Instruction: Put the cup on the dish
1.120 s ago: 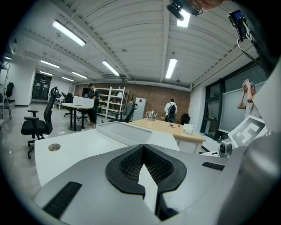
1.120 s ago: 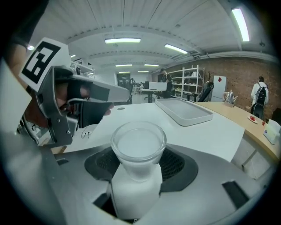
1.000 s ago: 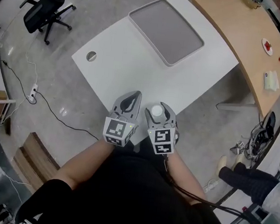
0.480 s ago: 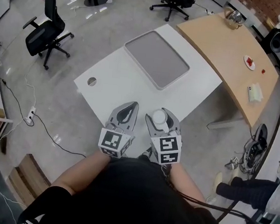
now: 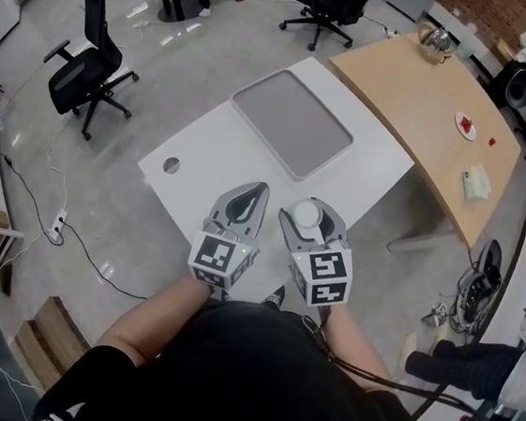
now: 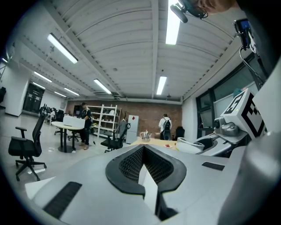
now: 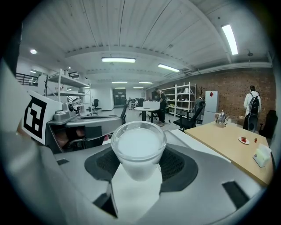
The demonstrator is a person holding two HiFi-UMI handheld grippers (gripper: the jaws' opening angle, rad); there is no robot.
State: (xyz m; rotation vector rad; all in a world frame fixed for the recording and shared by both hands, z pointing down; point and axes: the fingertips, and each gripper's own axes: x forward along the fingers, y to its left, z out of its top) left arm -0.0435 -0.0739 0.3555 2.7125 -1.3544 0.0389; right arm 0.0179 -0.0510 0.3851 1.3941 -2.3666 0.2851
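1. Head view: the right gripper [image 5: 310, 208] is clamped on the cup [image 5: 308, 217], which sits upright between its fingers. The left gripper [image 5: 254, 192] hangs just beside it, pinched closed and empty. The dish [image 5: 290, 134] lies on the table [image 5: 203, 160], well ahead of both sets of fingertips.
2. Left gripper view: the left gripper [image 6: 143, 151] has its fingers pressed together with nothing between them; the cup [image 6: 189, 145] shows off to their right.
3. Right gripper view: the cup [image 7: 138, 147] fills the gap of the right gripper [image 7: 138, 163], pinched at its lower wall, rim above the fingers. The carry likely wants a level cup and a firm squeeze, with the base seated on the dish before release.
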